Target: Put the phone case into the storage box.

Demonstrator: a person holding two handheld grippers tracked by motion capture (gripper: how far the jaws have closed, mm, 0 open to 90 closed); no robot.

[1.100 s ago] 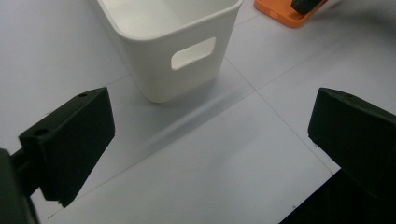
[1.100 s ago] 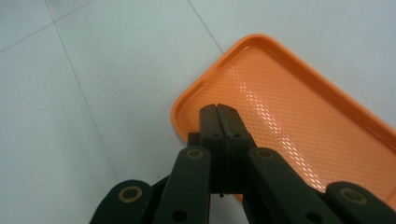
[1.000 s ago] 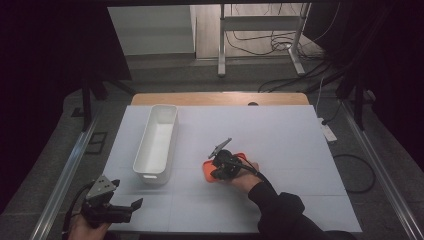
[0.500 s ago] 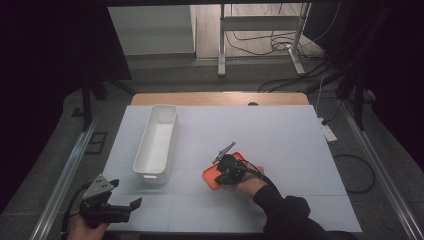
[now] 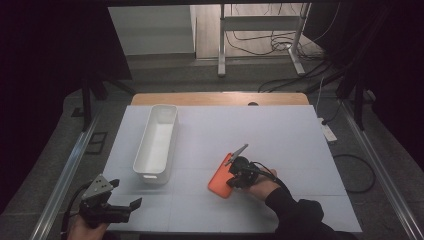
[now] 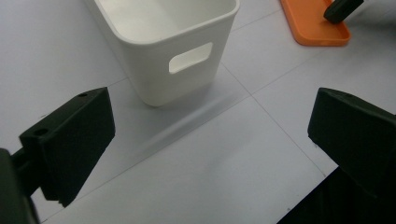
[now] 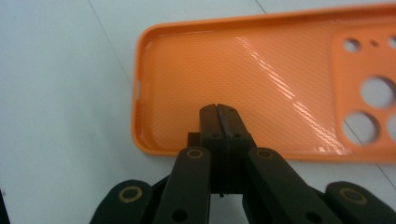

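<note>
Right fingers (image 7: 218, 112): clenched — tips over the orange phone case (image 7: 261, 88), perhaps touching it.
Left fingers (image 6: 210, 140): released — white bin (image 6: 163, 51) beyond them.

phone case (image 7: 261, 88): orange, fine woven texture | bin (image 5: 156, 140): white | table (image 5: 290, 135): pale grey | claws: black

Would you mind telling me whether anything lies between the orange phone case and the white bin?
Nothing visible does: bare table separates the orange phone case from the white bin to its left.
</note>
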